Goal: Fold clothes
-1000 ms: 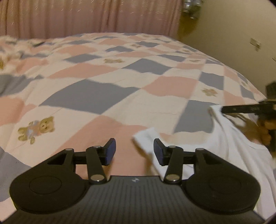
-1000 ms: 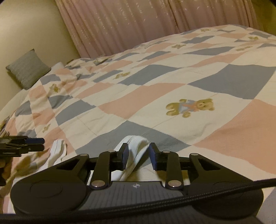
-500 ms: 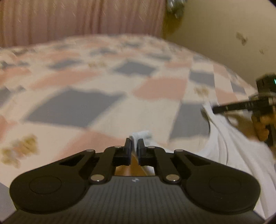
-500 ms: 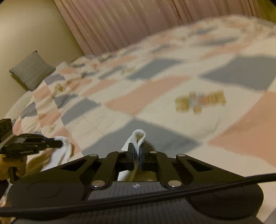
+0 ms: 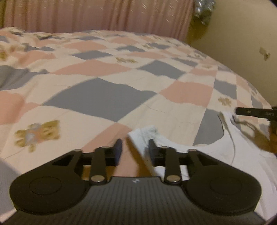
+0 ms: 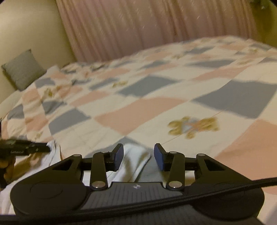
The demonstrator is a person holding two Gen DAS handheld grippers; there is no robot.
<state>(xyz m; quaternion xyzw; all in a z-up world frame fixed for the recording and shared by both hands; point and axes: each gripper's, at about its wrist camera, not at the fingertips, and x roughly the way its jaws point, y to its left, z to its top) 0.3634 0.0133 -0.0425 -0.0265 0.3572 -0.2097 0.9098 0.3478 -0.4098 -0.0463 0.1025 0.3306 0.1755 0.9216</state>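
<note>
A white garment (image 5: pixel 230 148) lies spread on the patchwork bedspread (image 5: pixel 103 97). One of its straps (image 5: pixel 147 133) lies just ahead of my left gripper (image 5: pixel 134 148), which is open with the strap's edge between its fingers. In the right wrist view the other strap (image 6: pixel 136 155) lies between the parted fingers of my right gripper (image 6: pixel 139 155), also open. Each gripper shows at the edge of the other's view: the right one (image 5: pixel 254 112) and the left one (image 6: pixel 26 149).
The bedspread (image 6: pixel 155 103) has pink, grey and cream squares with teddy bears (image 6: pixel 192 126). A grey cushion (image 6: pixel 23 69) rests against the wall at the far left. Pink curtains (image 5: pixel 97 15) hang behind the bed. A person's hand (image 6: pixel 7 166) holds the left gripper.
Half a second ago both grippers were shut on the straps. Both have now opened and let the straps drop onto the bedspread.
</note>
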